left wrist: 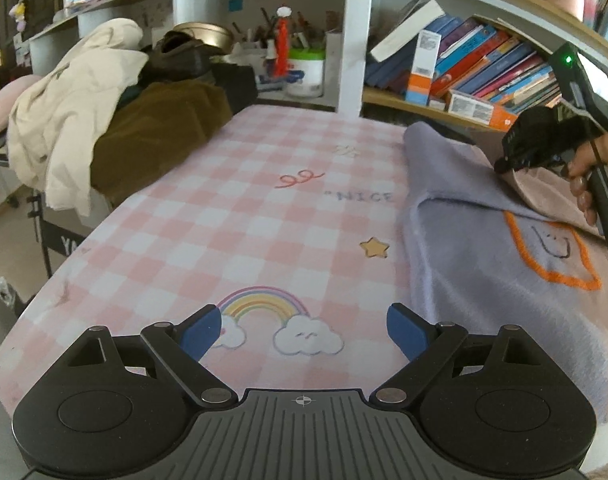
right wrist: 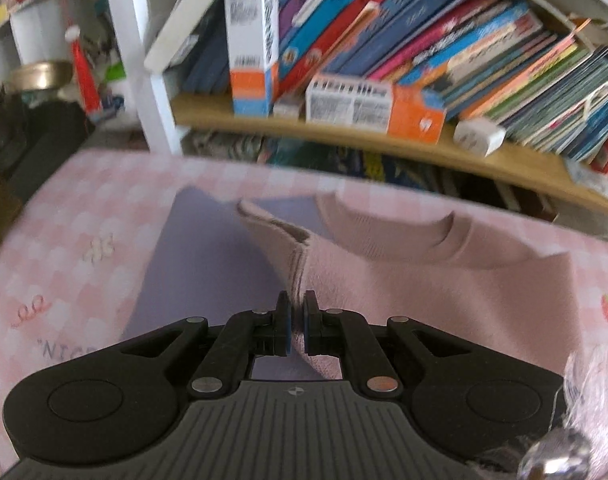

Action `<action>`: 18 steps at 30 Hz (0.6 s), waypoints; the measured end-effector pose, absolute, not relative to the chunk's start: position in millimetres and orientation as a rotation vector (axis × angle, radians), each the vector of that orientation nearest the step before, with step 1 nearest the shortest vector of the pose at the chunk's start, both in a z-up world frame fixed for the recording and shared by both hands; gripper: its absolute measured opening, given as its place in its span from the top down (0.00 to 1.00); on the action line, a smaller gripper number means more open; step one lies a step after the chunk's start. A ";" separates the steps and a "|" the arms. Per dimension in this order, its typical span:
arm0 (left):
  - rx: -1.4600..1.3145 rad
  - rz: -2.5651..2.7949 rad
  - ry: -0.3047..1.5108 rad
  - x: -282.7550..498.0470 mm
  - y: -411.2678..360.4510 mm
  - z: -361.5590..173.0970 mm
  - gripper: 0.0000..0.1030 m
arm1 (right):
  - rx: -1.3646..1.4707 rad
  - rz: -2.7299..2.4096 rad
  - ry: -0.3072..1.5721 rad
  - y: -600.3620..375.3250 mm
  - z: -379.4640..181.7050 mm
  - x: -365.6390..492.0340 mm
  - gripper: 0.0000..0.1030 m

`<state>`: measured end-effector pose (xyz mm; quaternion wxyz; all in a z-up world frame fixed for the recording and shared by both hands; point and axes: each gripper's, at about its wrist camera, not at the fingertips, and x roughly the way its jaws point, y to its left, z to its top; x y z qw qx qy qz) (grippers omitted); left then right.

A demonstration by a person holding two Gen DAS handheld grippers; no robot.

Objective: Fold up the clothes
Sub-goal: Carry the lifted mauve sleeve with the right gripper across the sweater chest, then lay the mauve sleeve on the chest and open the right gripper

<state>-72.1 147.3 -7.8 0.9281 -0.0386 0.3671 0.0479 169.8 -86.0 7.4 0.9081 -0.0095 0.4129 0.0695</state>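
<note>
Lilac and dusty-pink knit, the sweater [right wrist: 443, 280] lies on the pink checked tablecloth [left wrist: 208, 220], at about three o'clock in the left wrist view, its collar toward the bookshelf [right wrist: 343, 128] at twelve o'clock in the right wrist view. The right gripper [right wrist: 298, 312] has its tongs pinched nearly together on a ribbed edge of the sweater, probably a sleeve cuff or hem, which rises in a thin ridge from between the pads toward eleven o'clock. The left gripper [left wrist: 304, 332] hangs over bare cloth near the printed rainbow [left wrist: 262, 306], tongs wide and holding nothing.

The step in hand looks like carrying a sleeve or side panel across the body of the garment to make a fold. Next, the pinched edge would need laying flat on the chest, with the tongs let go only once the cloth rests there; the free left gripper could then come in from nine o'clock to hold or smooth the fold.

A heap of other clothes [left wrist: 104, 120] waits at ten o'clock.
</note>
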 end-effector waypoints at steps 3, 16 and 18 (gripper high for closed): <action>-0.069 0.097 0.752 -73.1 146.3 -6.5 0.10 | -0.027 0.180 0.909 -82.1 -3.5 170.2 0.74; -0.069 0.034 0.735 -59.4 125.3 -0.3 0.10 | 0.099 0.384 0.890 -115.9 31.5 95.2 0.40; -0.080 0.023 0.737 -55.6 122.9 -0.8 0.10 | 0.098 0.354 0.869 -134.4 36.0 72.4 0.40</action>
